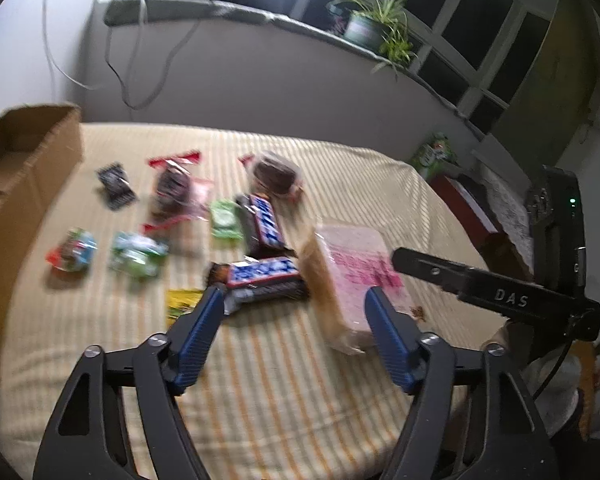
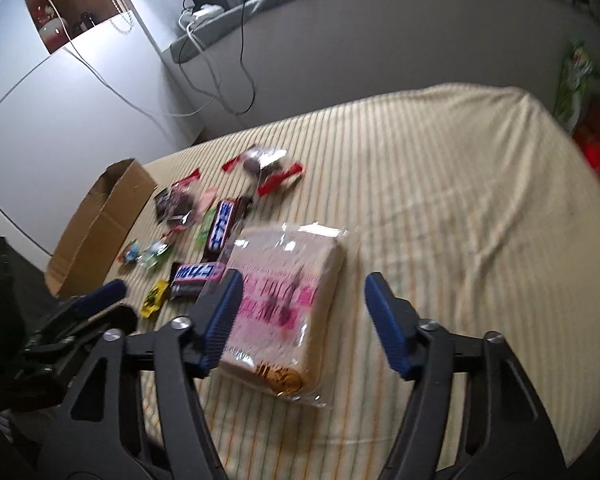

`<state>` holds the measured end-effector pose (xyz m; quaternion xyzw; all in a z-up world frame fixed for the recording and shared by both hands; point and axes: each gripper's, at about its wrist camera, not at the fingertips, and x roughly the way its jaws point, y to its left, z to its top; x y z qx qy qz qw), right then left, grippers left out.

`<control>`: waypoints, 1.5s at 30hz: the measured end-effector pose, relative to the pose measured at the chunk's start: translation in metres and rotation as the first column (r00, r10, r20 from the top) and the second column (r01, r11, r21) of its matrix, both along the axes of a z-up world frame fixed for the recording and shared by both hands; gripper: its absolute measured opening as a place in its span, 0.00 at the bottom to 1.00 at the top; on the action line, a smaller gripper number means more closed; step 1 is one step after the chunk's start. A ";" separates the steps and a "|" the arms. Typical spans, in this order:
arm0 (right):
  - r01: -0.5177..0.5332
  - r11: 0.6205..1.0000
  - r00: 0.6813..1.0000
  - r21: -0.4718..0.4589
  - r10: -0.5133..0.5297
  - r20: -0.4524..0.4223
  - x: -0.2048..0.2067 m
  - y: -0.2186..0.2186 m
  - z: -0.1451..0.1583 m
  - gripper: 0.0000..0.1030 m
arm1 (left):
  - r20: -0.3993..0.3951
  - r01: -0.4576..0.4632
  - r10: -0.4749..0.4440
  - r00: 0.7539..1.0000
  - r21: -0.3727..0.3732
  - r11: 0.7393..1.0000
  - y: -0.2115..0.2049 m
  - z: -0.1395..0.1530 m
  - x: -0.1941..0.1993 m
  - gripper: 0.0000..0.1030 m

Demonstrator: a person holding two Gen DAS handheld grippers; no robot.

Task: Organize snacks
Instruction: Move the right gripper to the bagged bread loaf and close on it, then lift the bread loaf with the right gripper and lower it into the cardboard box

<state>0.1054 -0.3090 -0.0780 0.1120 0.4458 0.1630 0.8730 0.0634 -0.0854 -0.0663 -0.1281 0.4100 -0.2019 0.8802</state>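
- Both tools stand open with nothing gripped: the left tool [image 1: 294, 304] hangs over the near edge of the snack spread, the right tool [image 2: 300, 292] over the wrapped bread.
- On the striped bed [image 2: 440, 208] lies the clear-wrapped bread pack [image 2: 284, 292] with pink print, flat, its long axis running away from the right tool and leaning a little right at the far end.
- Its near end sits between the right tool's blue fingers [image 2: 384, 320], the left finger over the pack's left edge, with no visible pressing; the right hand looks the nearer one for this pack.
- Seen from the left wrist, the nearer Snickers bar [image 1: 260, 276] lies crosswise just beyond the left tool, a second Snickers bar [image 1: 262, 220] pointing away behind it.
- The open cardboard box [image 1: 28, 152] sits well apart to the left, past the small sweets [image 1: 136, 254], so anything picked up would probably travel leftward to reach it.
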 end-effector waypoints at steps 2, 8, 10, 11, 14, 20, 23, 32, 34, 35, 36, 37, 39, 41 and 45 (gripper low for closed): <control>-0.017 0.999 1.000 0.028 0.017 -0.025 0.000 0.001 -0.005 0.54 | -0.026 0.027 -0.027 0.999 -0.025 0.999 -0.004 -0.004 0.002 0.60; -0.035 0.998 0.998 0.049 0.038 -0.056 0.002 0.004 -0.011 0.54 | -0.073 0.080 -0.084 0.994 -0.057 0.995 -0.017 -0.015 0.007 0.53; -0.031 0.998 0.997 0.053 0.035 -0.072 0.004 0.003 -0.013 0.54 | -0.082 0.085 -0.090 0.993 -0.066 0.994 -0.018 -0.018 0.009 0.53; -0.027 0.998 0.996 0.053 0.031 -0.079 0.005 0.002 -0.015 0.54 | -0.085 0.089 -0.095 0.992 -0.071 0.993 -0.019 -0.019 0.010 0.53; -0.026 0.997 0.994 0.068 0.033 -0.103 0.008 -0.001 -0.022 0.54 | -0.102 0.107 -0.116 0.988 -0.088 0.990 -0.023 -0.023 0.016 0.44; -0.039 0.993 0.992 0.114 0.052 -0.118 0.008 -0.003 -0.025 0.45 | -0.111 0.133 -0.146 0.983 -0.118 0.984 -0.030 -0.027 0.020 0.36; -0.046 0.993 0.992 0.108 0.058 -0.114 0.008 0.001 -0.022 0.43 | -0.097 0.139 -0.149 0.984 -0.098 0.985 -0.033 -0.025 0.017 0.36; -0.069 0.994 0.994 0.081 0.075 -0.082 0.004 0.017 -0.007 0.43 | -0.049 0.119 -0.124 0.991 -0.096 0.988 -0.019 -0.011 0.006 0.35; -0.083 0.994 0.994 0.066 0.087 -0.063 0.003 0.024 0.000 0.43 | -0.039 0.105 -0.110 0.993 -0.113 0.988 -0.012 -0.006 0.003 0.36; -0.089 0.994 0.994 0.063 0.093 -0.056 0.002 0.027 0.004 0.43 | -0.032 0.099 -0.103 0.994 -0.116 0.988 -0.008 -0.005 0.001 0.36; -0.097 0.993 0.994 0.061 0.100 -0.048 0.002 0.031 0.007 0.43 | -0.019 0.090 -0.093 0.995 -0.114 0.989 -0.003 -0.001 -0.001 0.36; -0.106 0.993 0.993 0.061 0.108 -0.041 0.003 0.035 0.011 0.43 | -0.008 0.082 -0.083 0.996 -0.111 0.990 0.002 0.002 -0.003 0.36; -0.126 0.990 0.991 0.061 0.127 -0.028 0.004 0.044 0.018 0.43 | 0.010 0.066 -0.065 0.998 -0.106 0.992 0.009 0.008 -0.005 0.36; -0.148 0.987 0.989 0.060 0.149 -0.015 0.006 0.056 0.024 0.43 | 0.026 0.044 -0.041 0.999 -0.111 0.993 0.021 0.013 -0.008 0.36; -0.208 0.977 0.978 0.048 0.208 0.009 0.012 0.082 0.038 0.43 | 0.049 -0.010 0.016 0.999 -0.128 0.992 0.046 0.021 -0.013 0.35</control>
